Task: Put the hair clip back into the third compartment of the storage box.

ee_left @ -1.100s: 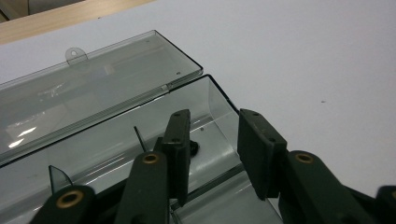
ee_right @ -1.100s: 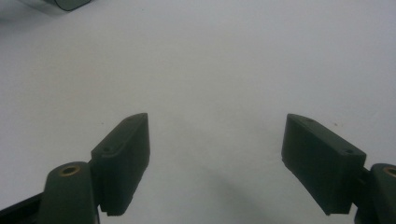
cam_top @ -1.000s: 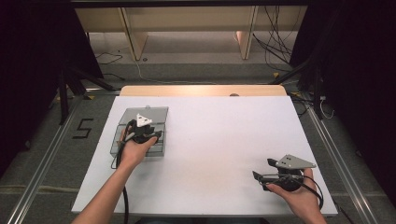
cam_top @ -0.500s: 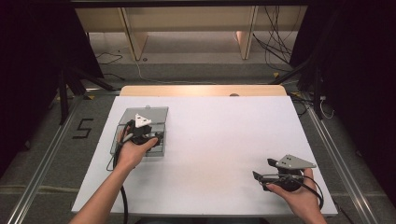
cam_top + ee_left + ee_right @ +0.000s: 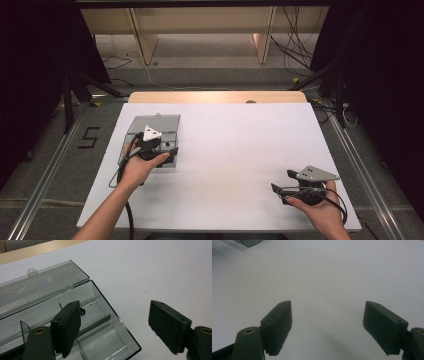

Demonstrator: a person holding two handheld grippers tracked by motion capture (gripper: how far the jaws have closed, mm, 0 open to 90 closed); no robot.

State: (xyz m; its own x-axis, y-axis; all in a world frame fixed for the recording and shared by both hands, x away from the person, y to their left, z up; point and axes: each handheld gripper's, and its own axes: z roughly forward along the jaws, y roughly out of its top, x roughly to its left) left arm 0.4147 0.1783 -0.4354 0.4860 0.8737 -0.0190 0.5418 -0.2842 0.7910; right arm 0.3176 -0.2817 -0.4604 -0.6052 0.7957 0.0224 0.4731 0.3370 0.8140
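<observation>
One clear plastic box (image 5: pixel 152 131) lies at the left middle of the high view, on the left part of the white table (image 5: pixel 240 150), its lid folded back flat toward the top of the frame. In the left gripper view the box (image 5: pixel 100 322) runs with its long axis from lower left to upper right, and the hinge line between the tray and the lid (image 5: pixel 45 287) follows that same slant. Thin walls split the tray into compartments; one small dark thing (image 5: pixel 82 311) sits in a compartment, touching or just beside the inner face of the left jaw, too small to make out.

There are two grippers. The left gripper (image 5: pixel 161 152) hovers over the box's lower right corner, jaws spread wide and holding nothing: one jaw is over the tray, the other over bare table beyond the box's right edge. The right gripper (image 5: pixel 281 186) rests at the lower right of the high view, well apart from the box, jaws also spread and empty.

Bare white table lies between the two grippers. The box sits near the table's left edge.
</observation>
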